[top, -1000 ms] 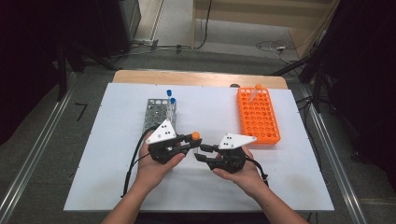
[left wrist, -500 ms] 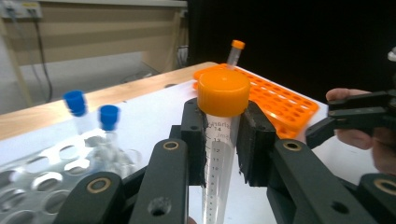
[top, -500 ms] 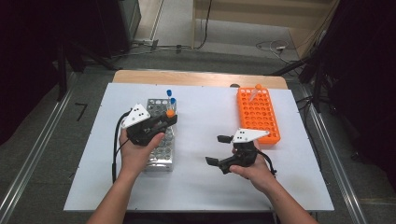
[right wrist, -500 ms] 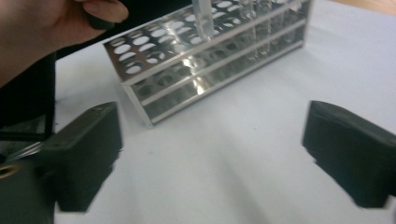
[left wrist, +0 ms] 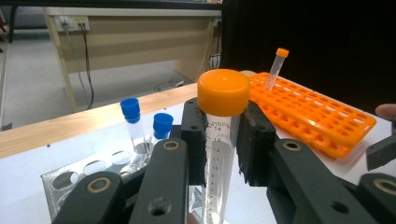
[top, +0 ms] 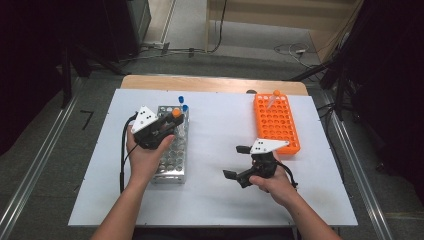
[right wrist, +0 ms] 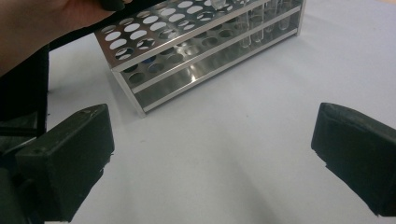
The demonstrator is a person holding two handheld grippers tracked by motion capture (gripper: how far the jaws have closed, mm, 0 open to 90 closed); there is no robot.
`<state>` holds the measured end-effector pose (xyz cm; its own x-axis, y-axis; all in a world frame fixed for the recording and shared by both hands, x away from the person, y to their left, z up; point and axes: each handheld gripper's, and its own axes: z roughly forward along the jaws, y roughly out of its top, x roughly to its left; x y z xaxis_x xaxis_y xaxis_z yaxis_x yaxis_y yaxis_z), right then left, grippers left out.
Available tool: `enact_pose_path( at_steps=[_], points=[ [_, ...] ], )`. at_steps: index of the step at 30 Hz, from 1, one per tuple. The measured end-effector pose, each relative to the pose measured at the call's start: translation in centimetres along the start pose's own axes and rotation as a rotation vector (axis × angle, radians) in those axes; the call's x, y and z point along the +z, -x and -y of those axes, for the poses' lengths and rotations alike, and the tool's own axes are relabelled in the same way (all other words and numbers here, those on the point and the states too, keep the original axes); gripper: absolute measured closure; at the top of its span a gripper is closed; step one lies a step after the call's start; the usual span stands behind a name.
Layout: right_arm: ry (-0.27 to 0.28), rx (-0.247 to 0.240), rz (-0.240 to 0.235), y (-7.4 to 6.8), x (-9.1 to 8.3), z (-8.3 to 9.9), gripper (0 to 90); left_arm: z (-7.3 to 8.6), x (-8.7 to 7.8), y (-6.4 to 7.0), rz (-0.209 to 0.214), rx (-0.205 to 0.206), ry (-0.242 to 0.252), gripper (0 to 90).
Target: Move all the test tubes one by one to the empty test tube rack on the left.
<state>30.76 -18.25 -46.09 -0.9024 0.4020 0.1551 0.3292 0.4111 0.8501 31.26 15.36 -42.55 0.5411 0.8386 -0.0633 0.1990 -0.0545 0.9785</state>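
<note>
My left gripper (top: 167, 122) is shut on a clear graduated tube with an orange cap (top: 176, 113), upright over the far half of the metal rack (top: 170, 160). In the left gripper view the black pads (left wrist: 194, 135) clamp the tube (left wrist: 223, 93) just under its cap; its lower end is hidden. Two blue-capped tubes (left wrist: 130, 109) stand in the rack just beyond. My right gripper (top: 236, 161) hovers over bare table right of the rack, jaws wide apart and nothing between them (right wrist: 210, 158).
An orange rack (top: 275, 122) lies at the far right, with one small orange-capped tube (top: 276, 93) leaning in its far end. The white table (top: 220, 130) has bare room between the two racks. The metal rack (right wrist: 201, 46) has many free holes.
The grippers met mid-table around the orange-capped tube a second ago. My left gripper has carried it left and away over the metal rack; my right gripper has drawn back right, open.
</note>
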Motion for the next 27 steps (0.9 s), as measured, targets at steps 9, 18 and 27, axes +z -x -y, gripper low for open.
enact_pose_path(
  at_steps=[9, 18, 27],
  points=[
    [-0.001, 0.0, 0.017, 0.13, -0.01, 0.15, 0.0, 0.3, 0.31, -0.15, -0.012, 0.005, -0.017, 75.4],
    [-0.001, 0.001, 0.031, 0.25, 0.0, 0.26, 0.0, 0.04, -0.26, -0.07, -0.023, 0.01, -0.035, 75.1],
    [-0.002, 0.003, 0.036, 0.34, 0.0, 0.4, 0.0, 0.22, -0.03, -0.21, -0.015, -0.007, -0.033, 75.3]
  ],
)
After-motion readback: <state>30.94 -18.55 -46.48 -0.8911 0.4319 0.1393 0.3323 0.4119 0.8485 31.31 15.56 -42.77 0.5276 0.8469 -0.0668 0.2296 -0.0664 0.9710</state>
